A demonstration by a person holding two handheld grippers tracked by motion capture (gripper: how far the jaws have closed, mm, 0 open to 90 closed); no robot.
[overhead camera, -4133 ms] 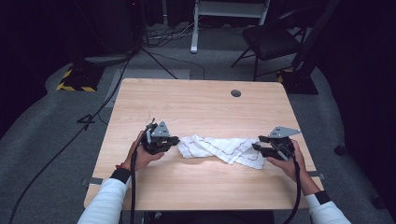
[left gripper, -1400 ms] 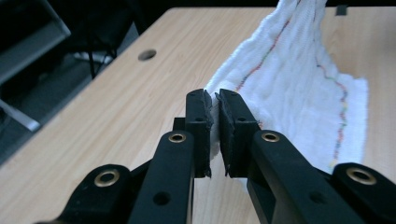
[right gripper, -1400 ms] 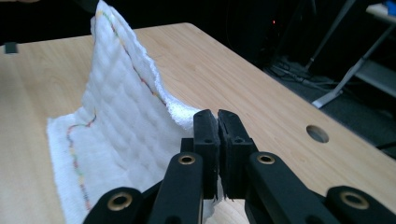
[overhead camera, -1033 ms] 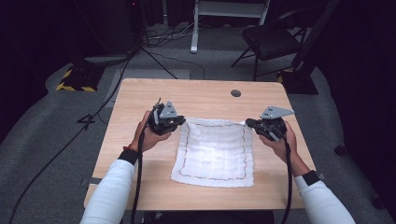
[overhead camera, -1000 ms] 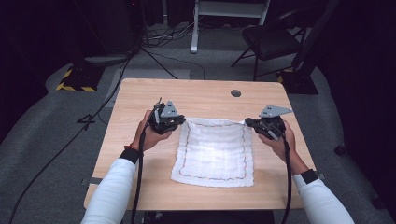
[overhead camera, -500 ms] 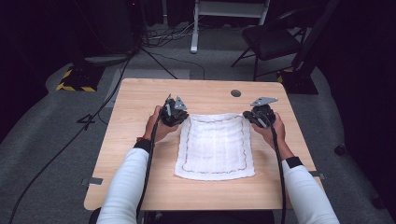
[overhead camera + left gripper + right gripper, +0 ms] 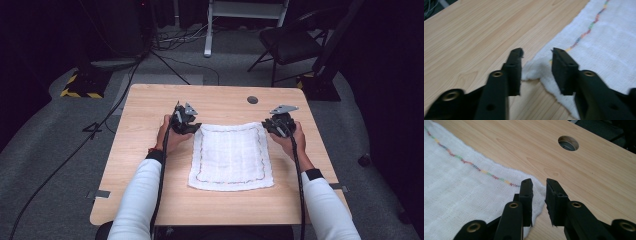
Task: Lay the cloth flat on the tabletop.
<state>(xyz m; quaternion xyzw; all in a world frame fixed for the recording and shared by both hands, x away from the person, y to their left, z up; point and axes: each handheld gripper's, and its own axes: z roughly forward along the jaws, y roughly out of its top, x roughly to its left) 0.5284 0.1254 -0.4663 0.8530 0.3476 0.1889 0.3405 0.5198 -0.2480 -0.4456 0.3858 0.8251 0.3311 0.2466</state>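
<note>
A: Where is the cloth (image 7: 231, 157)?

B: It lies spread flat on the wooden table (image 7: 150, 165), roughly in the middle, a white square with a thin coloured stitched line running near its edges. Its far edge sits between the two grippers.

A: And the left gripper (image 7: 186, 122)?

B: It rests at the cloth's far left corner. In the left gripper view its jaws have just been opening; they stand moderately apart, with the corner of the cloth lying on the table in the gap, and the pads (image 7: 514, 67) are not pressing on it.

A: The right gripper (image 7: 278, 125)?

B: It is at the far right corner. Its jaws have just been opening too, to a narrower gap. The corner lies under and between them, loose on the wood. A round hole (image 7: 568, 143) in the tabletop shows beyond.
</note>
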